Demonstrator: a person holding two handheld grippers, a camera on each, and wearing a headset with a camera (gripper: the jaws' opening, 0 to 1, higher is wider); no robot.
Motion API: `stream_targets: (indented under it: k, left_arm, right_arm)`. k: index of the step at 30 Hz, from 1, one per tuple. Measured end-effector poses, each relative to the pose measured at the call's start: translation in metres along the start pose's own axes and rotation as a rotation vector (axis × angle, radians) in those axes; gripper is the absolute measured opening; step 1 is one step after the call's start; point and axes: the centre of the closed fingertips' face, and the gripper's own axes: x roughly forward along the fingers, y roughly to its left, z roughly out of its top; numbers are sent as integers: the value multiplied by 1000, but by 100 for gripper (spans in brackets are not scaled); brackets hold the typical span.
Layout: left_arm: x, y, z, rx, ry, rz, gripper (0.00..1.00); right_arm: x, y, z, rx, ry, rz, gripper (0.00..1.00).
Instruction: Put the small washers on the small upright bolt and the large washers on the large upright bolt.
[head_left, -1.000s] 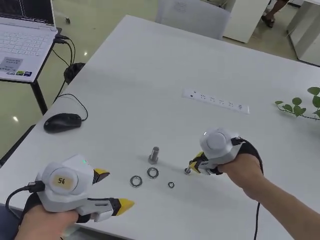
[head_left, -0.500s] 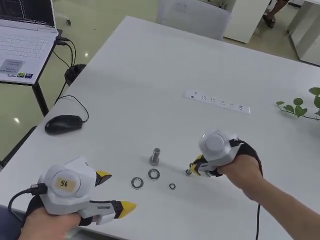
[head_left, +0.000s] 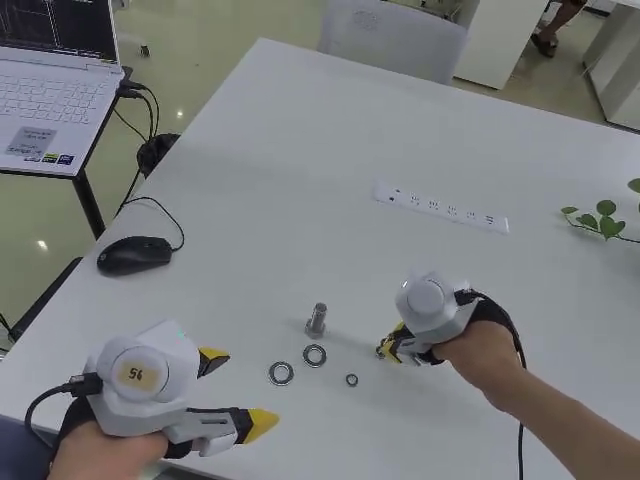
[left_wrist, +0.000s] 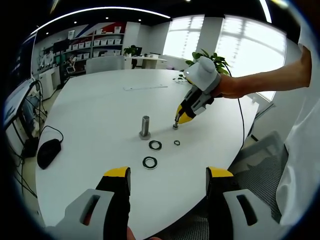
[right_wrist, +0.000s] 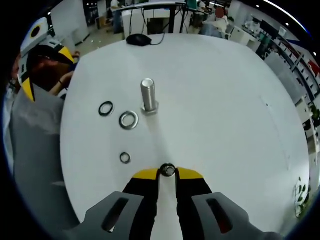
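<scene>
Washers first: two large washers (head_left: 314, 355) (head_left: 281, 374) lie flat on the white table (head_left: 300, 170) just below center of the head view. The loose small washer (head_left: 351, 380) sits to the right of them. None of the three is on a bolt. The large bolt (head_left: 316, 320) stands upright just above the nearer large washer, not touching it.

In the right gripper view the same bunch sits upper left of center: large bolt (right_wrist: 148, 96), large washers (right_wrist: 128, 120) (right_wrist: 106, 108), loose small washer (right_wrist: 125, 158).

The right gripper (right_wrist: 167, 174) has its yellow-tipped jaws pinched almost together on a small ring (right_wrist: 167, 170), which looks like a small washer. In the left gripper view those tips (left_wrist: 184, 115) hang right over the small bolt (left_wrist: 175, 125). Whether the ring is already on it, can't tell.

The left gripper (head_left: 237, 390) is at lower left of the head view, jaws spread wide with nothing between them, well apart from the parts.

Further out: power strip (head_left: 440, 205) upper right, mouse (head_left: 134, 254) at left, laptop (head_left: 50, 100) in the top left corner, plant (head_left: 605, 220) at the right edge.
</scene>
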Motion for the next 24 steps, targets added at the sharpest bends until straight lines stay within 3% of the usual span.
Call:
stream_targets:
  k: [11,15,24]
  left_arm:
    - [0,1,-3,-5,5,4,60]
    - [-1,2,-4,-9,4,8,60]
    - [-2,2,-2,-7,-4,10,60]
  right_arm:
    - [13,1,-12,10,28,5,13]
    - [13,-1,-16,0,35,-12,10]
    - [9,4,-22,23,34,-11,12]
